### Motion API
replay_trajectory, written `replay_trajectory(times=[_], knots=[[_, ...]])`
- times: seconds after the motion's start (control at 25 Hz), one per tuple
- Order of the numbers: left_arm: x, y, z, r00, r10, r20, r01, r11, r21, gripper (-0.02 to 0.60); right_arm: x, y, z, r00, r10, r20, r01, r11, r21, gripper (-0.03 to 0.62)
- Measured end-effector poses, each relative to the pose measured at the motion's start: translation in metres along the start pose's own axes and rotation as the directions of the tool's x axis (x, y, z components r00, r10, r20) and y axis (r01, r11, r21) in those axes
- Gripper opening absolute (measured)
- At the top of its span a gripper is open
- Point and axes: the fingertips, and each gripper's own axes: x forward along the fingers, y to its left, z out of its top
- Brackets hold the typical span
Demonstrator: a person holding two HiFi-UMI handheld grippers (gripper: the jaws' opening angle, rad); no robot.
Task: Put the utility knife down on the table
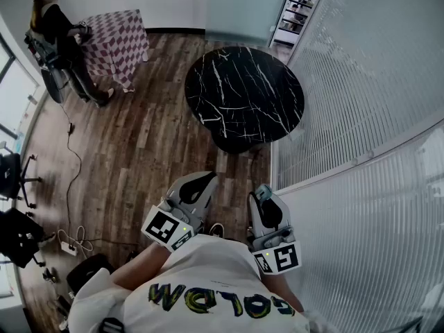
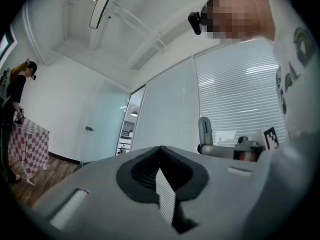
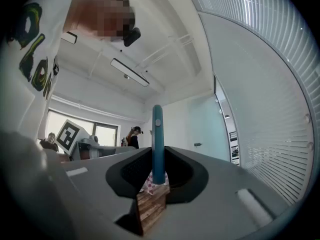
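A slim blue utility knife point(image 3: 157, 144) stands upright between the jaws of my right gripper point(image 3: 158, 154), which is shut on it. In the left gripper view the same knife point(image 2: 204, 131) sticks up from the right gripper point(image 2: 240, 149) off to the right. My left gripper point(image 2: 160, 151) has its jaws together with nothing between them. In the head view both grippers are held close to the person's chest, the left gripper point(image 1: 202, 180) beside the right gripper point(image 1: 262, 193). A round black marble table point(image 1: 244, 96) stands ahead of them, its top bare.
A wall of white slatted blinds point(image 1: 361, 82) runs along the right. Cables and a power strip point(image 1: 69, 247) lie on the wooden floor at the left. Another person point(image 1: 52, 26) stands by a checkered table point(image 1: 114, 40) at the far left.
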Motion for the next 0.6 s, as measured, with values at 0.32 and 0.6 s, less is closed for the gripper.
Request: replay_trajectory(times=[0.32,0.6], knots=[[0.009,-0.007,-0.004,1.000,0.000,-0.018,0.000,1.000,0.009,0.005,-0.002,-0.008,0.000,1.000,0.024,-0.004,-0.024,1.000,0.016,0.074],[0.029,-0.026,-0.009,0.999,-0.015,-0.028,0.015,1.000,0.014,0.005,-0.012,-0.024,0.003,1.000,0.028,0.004,-0.028,1.000,0.012,0.074]])
